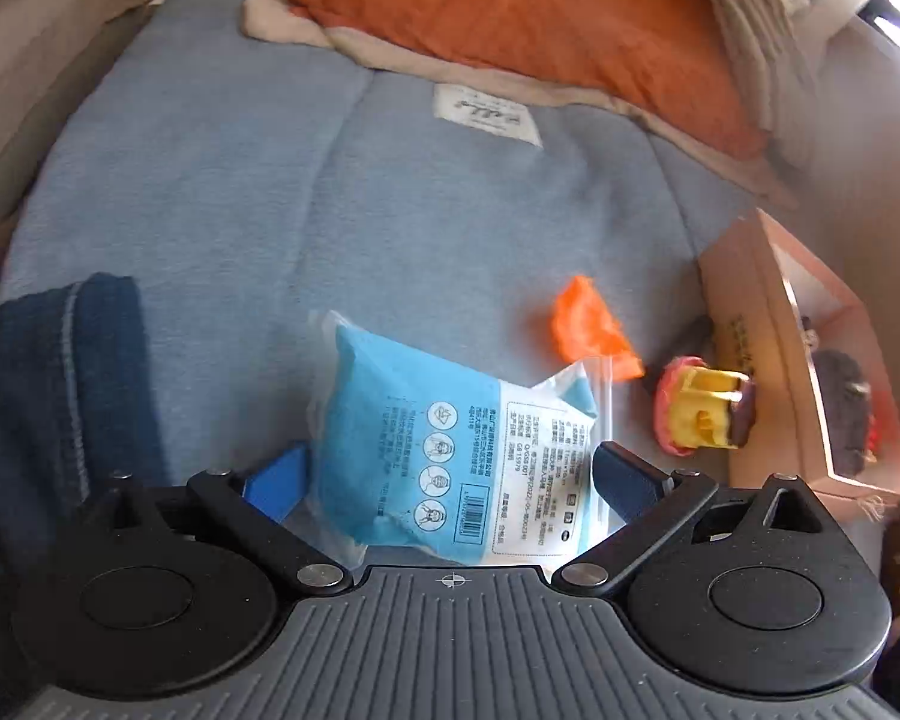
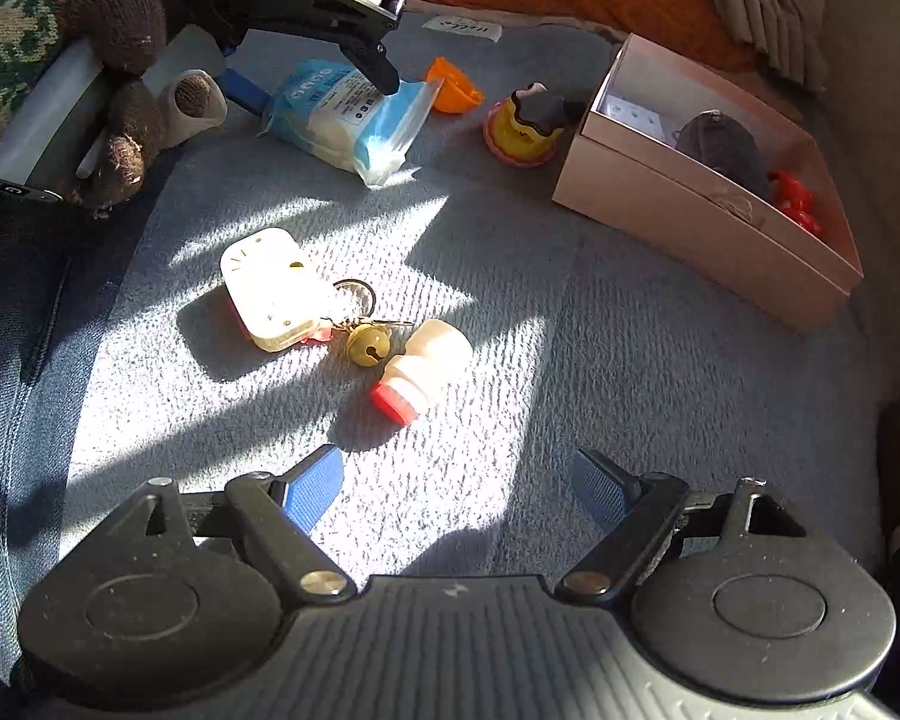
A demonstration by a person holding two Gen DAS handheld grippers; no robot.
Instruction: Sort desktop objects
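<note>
Blue packet (image 1: 450, 450): a clear zip bag holding a sky-blue pack with printed text and round icons. It lies flat on the grey-blue blanket (image 1: 240, 180), in the lower middle of the left wrist view.
Packet and left jaws: the packet lies between the two blue pads of the left gripper (image 1: 450, 483), one pad at its 9 o'clock edge and one at its 3 o'clock edge. Neither pad presses on it.
Left gripper state: jaws spread wide, nothing held.
Left gripper seen from the right wrist view: it stands at 11 o'clock, held by a hand in a brown knitted glove (image 2: 114, 18), with its fingers either side of the packet (image 2: 354, 114).
Right gripper (image 2: 456, 489): jaws stand well apart over bare blanket, gripping nothing.
Orange piece (image 1: 591, 330): a small orange plastic thing at 2 o'clock from the packet, just beside its corner.
Yellow and pink toy (image 1: 699, 414): at 3 o'clock from the packet, close to the box.
Pink box (image 2: 690, 228): open, at the right edge of both views. A dark grey lump (image 2: 723, 147) and red pieces (image 2: 795, 198) lie inside.
White case with keyring (image 2: 273, 294): in sunlight, at 12 o'clock from the right jaws, well apart from them.
Brass bell (image 2: 367, 345): touching the keyring.
White bottle with red cap (image 2: 426, 369): lying on its side beside the bell.
Orange pillow (image 1: 540, 18): at 12 o'clock, at the far end of the blanket.
</note>
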